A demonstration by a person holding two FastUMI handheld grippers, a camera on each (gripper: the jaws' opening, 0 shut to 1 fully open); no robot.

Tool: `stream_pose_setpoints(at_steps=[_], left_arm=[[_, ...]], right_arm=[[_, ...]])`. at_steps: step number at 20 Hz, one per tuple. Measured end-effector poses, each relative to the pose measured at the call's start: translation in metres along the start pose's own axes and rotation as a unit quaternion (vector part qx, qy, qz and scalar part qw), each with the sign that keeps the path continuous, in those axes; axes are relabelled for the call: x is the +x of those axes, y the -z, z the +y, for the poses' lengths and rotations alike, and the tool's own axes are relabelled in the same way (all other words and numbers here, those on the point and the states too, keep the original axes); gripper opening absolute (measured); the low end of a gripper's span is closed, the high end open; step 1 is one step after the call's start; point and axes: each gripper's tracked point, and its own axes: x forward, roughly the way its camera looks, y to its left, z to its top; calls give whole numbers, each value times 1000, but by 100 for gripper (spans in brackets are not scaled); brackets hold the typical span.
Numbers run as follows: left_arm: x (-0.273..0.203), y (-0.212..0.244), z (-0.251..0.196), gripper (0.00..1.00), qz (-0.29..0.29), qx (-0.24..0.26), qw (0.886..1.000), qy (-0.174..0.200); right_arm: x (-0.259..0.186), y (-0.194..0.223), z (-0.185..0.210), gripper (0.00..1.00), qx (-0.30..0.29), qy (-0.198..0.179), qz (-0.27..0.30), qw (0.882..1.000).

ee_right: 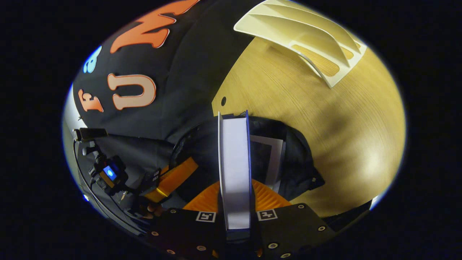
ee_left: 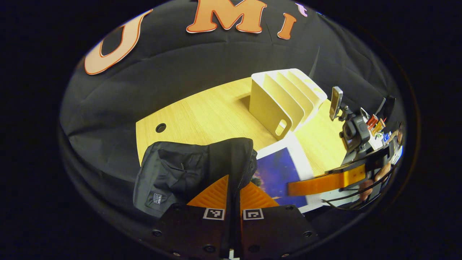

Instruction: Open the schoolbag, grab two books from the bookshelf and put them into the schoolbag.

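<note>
While the black fabric schoolbag point(ee_right: 299, 159) is lying on the pale wood-grain table point(ee_right: 325, 119) with its mouth pulled open, one white-covered book point(ee_right: 272, 159) is already sitting inside it, flat against the far side of the opening. The right gripper point(ee_right: 234, 202) is clamping both fingers on a second book point(ee_right: 234, 162), held on edge over the bag's mouth with its white page block facing the camera and its long axis running straight away from the gripper toward the bag. In the left gripper view the same book point(ee_left: 281, 173) is showing a dark blue cover with a white border, just beside the bag's zipper edge. The left gripper point(ee_left: 234, 195) is pinching a fold of the schoolbag's cloth point(ee_left: 231, 159) at the opening, its ribbed fingers point(ee_left: 213, 196) drawn narrow with the fabric between them. Beyond the bag, the cream bookshelf point(ee_left: 281, 101), a smooth rack of slanted rounded dividers with a slot handle, is standing on the table with its slots bare.
</note>
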Motion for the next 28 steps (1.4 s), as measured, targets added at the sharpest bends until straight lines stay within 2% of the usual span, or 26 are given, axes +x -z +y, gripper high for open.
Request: stream_pose_setpoints(at_steps=[8,13,15,16,17,19,20,22,25,26,27,28], left_arm=[[7,-1,-26,5,3,-9,1000,11],[11,3,-37,5,13,11,1000,15],[13,5,-34,4,16,9,1000,16],[13,5,-32,4,15,7,1000,18],[12,4,-30,4,14,3,1000,21],[15,5,-26,5,16,-1,1000,20],[18,9,-26,5,18,3,1000,22],[22,6,-29,5,15,-2,1000,27],[22,8,-32,8,9,-10,999,39],[21,8,-34,6,6,-13,999,47],[20,9,-35,16,1,-14,999,52],[20,11,-36,18,0,-16,998,57]], right_arm=[[46,5,3,27,45,-45,-48,997],[77,10,-1,28,46,-57,-46,996],[87,18,-2,29,51,-50,-32,997],[90,19,-5,31,52,-35,-26,998],[93,24,-15,33,49,-4,-8,999],[95,32,-42,46,13,74,20,997],[93,29,-49,56,-11,89,17,996],[81,35,-42,59,-28,102,38,994],[60,34,-50,68,-54,131,45,989],[51,32,-52,72,-63,136,44,988],[42,28,-55,76,-73,144,40,986],[30,24,-59,82,-85,156,38,983]])
